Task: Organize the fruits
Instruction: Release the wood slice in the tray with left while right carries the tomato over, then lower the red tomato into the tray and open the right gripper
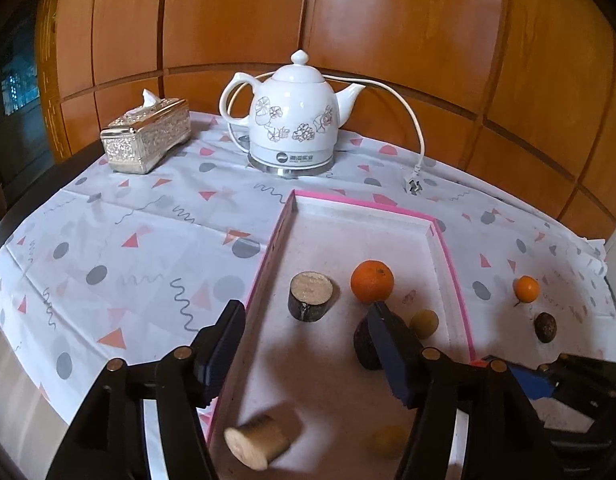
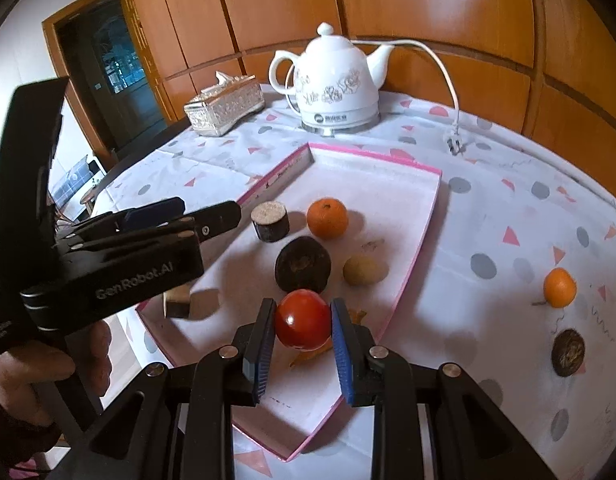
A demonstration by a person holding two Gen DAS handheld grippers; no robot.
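A pink-edged white tray (image 2: pixel 412 216) (image 1: pixel 448 248) holds an orange (image 2: pixel 327 218) (image 1: pixel 372 281), a dark round fruit (image 2: pixel 302 264) (image 1: pixel 366 344), a yellowish fruit (image 2: pixel 362 271) (image 1: pixel 424 323) and two cut cane pieces (image 2: pixel 269 222) (image 1: pixel 310 296) (image 1: pixel 255 442). My right gripper (image 2: pixel 303 322) is shut on a red tomato (image 2: pixel 303 319) just above the tray's near part. My left gripper (image 1: pixel 303 320) is open and empty over the tray's left side; it shows at the left of the right wrist view (image 2: pixel 211 216). A small orange (image 2: pixel 560 287) (image 1: pixel 526 289) and a dark fruit (image 2: pixel 568 353) (image 1: pixel 545 327) lie on the cloth to the right.
A white electric kettle (image 1: pixel 293 120) (image 2: pixel 336 88) with its cord and plug (image 1: pixel 414 184) stands at the back. A silver tissue box (image 1: pixel 145 140) (image 2: pixel 223 110) sits at the back left. Wooden panelling runs behind the patterned tablecloth (image 1: pixel 107 248).
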